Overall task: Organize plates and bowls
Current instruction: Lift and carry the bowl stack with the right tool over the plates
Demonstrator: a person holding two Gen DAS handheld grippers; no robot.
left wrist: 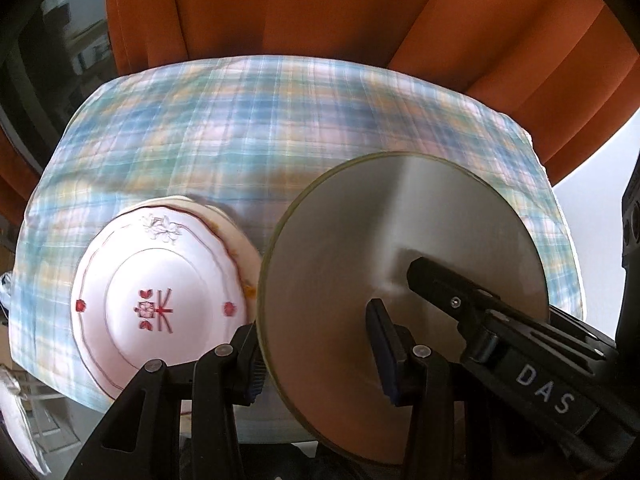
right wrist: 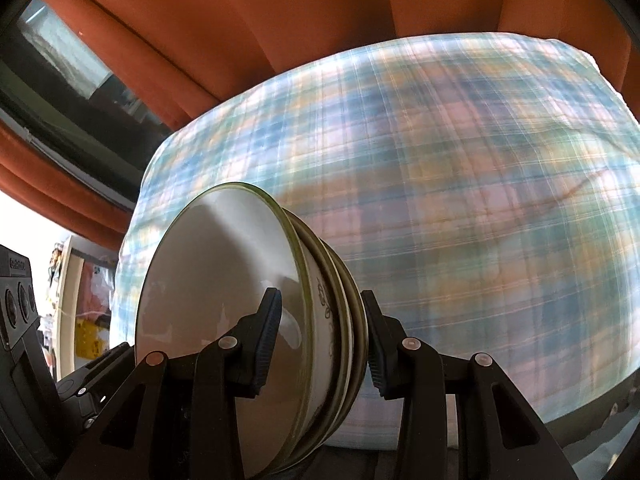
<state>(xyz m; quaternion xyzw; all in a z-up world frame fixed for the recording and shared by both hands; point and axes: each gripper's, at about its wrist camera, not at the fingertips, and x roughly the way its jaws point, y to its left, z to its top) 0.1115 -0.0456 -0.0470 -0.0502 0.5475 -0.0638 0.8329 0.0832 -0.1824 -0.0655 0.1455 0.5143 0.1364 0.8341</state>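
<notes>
Both the left gripper (left wrist: pixel 320 356) and right gripper (right wrist: pixel 320 344) clamp the stacked bowls (right wrist: pixel 256 320).

A plaid cloth (left wrist: pixel 260 128) covers the surface; white floral plates (left wrist: pixel 160 300) lie stacked on its near left.

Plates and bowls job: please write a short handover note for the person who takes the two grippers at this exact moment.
Left gripper: shut on the rim of the stacked bowls, held on edge above the plaid cloth.
Right gripper: shut on the same stacked bowls; at least three nested rims show in the right wrist view.
White plates with red pattern: stacked on the plaid cloth, left of the bowls.
Done: bowls nested, plates stacked.
Left: set the bowl stack down; its destination is not visible. Both grippers carry it, so probably release neither before it rests.
</notes>
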